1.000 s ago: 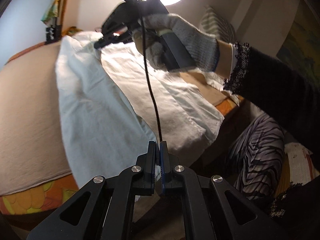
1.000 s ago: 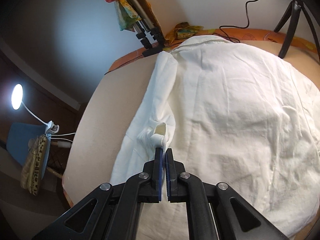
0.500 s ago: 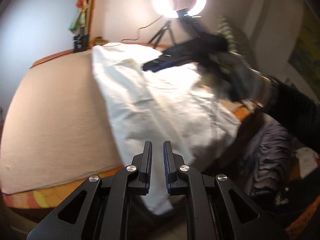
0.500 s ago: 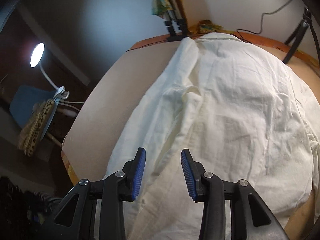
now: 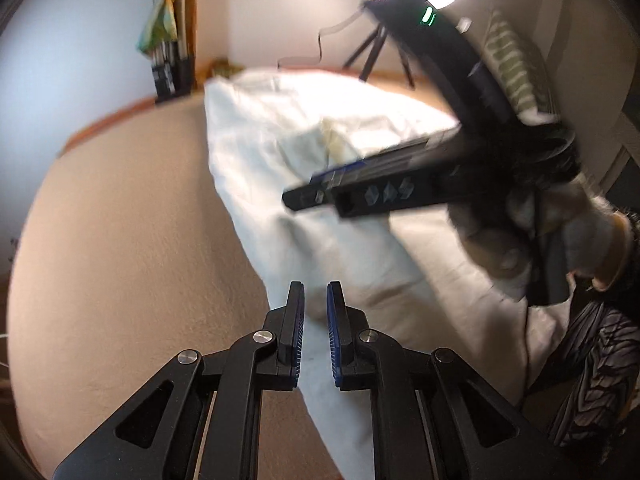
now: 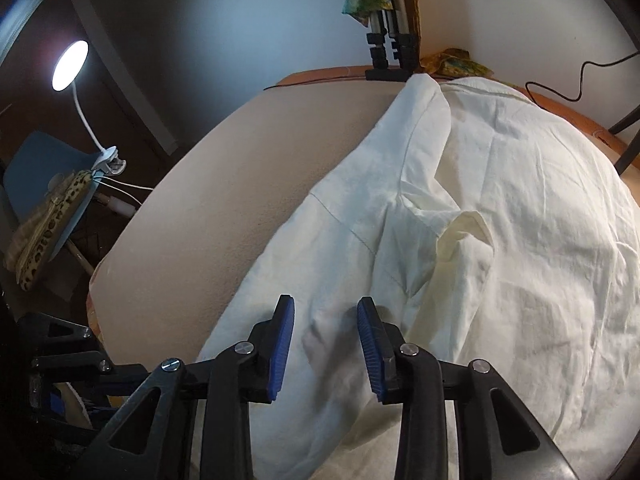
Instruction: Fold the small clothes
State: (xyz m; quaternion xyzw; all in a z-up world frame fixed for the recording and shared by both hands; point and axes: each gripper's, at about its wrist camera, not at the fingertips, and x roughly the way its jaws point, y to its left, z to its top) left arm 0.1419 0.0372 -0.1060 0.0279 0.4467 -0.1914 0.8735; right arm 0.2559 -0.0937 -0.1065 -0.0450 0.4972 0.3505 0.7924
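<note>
Right wrist view shows both tongs, right (image 6: 326, 334) and left (image 5: 316, 320), released over the white shirt (image 6: 500, 240), side fold apparently laid; next move requires regrasping an edge.

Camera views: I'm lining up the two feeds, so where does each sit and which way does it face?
Left wrist: on the left claw, facing along the beige table at the white shirt; its open fingers, the right claw and the gloved right hand show.
Right wrist: on the right claw, looking down the shirt toward the far wall; only its open fingers show.
Shared: shirt, table, the black clamp stand.
</note>
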